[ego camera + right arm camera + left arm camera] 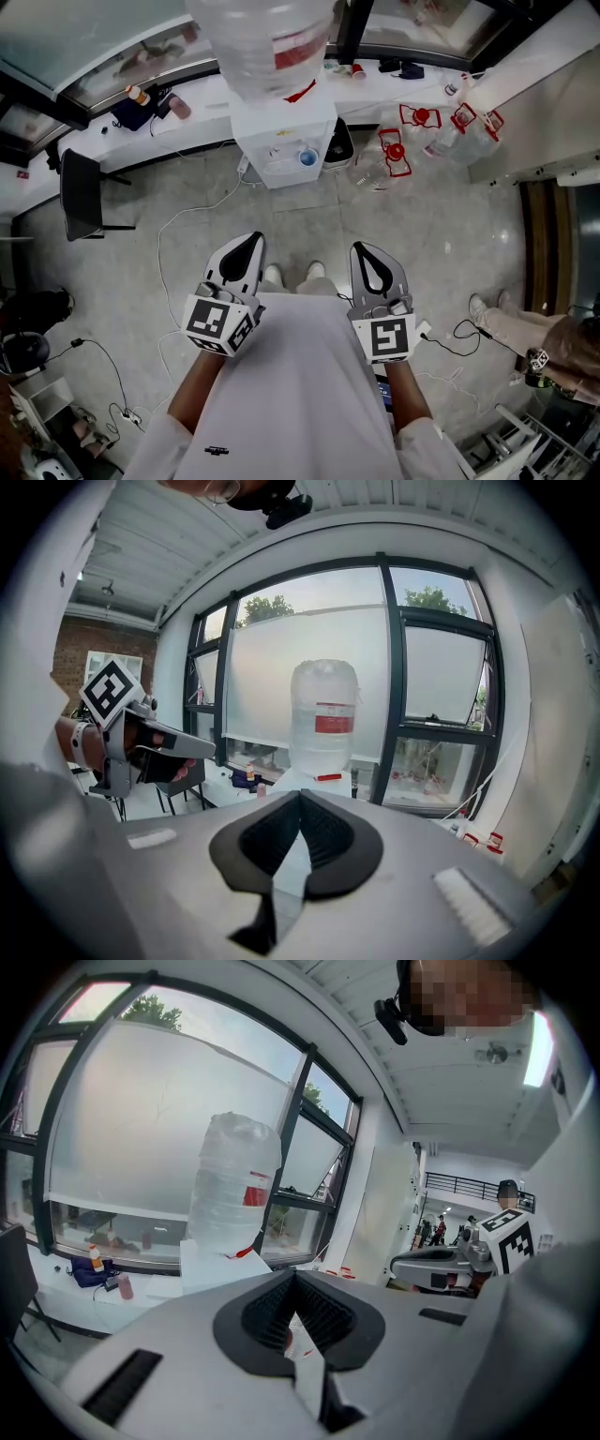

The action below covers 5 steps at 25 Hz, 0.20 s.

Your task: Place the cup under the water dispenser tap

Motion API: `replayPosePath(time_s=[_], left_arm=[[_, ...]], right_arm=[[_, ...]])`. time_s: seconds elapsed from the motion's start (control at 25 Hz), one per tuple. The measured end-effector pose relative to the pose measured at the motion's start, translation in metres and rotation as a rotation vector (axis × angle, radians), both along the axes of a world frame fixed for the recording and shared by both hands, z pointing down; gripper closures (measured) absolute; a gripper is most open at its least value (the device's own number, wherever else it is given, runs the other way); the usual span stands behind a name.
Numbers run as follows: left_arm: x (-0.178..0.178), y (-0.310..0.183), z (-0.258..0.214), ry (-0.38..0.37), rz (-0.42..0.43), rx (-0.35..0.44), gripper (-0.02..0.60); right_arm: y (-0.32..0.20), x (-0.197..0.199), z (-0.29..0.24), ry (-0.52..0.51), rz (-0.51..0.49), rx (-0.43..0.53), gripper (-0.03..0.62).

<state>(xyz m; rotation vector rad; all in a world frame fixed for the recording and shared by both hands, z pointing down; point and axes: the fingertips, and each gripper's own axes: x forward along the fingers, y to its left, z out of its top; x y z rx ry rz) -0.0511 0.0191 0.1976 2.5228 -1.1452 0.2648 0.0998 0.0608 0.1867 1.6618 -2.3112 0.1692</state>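
The water dispenser [281, 141] stands ahead on the floor, a white box with a large clear bottle [272, 37] on top and a blue tap [307, 157] on its front. The bottle [234, 1185] also shows in the left gripper view, and the bottle [323, 714] in the right gripper view. My left gripper [246, 246] and right gripper [367, 251] are held side by side well short of the dispenser. Both are shut with nothing between the jaws. A small red cup [358, 70] sits on the white counter behind the dispenser. Neither gripper holds a cup.
A black chair [82, 195] stands at the left by the counter [202, 103]. Cables [178, 234] trail over the floor. Several clear jugs with red handles [412, 131] lie right of the dispenser. Another person's legs [502, 323] are at the right.
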Motion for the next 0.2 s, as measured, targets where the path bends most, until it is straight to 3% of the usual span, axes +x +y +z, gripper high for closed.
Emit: replayPosePath(time_s=[0.2], left_arm=[[0.0033, 0.0011, -0.0030, 0.002, 0.013, 0.001, 0.580]], right_arm=[[0.0018, 0.0001, -0.0001, 0.005, 0.004, -0.008, 0.583]])
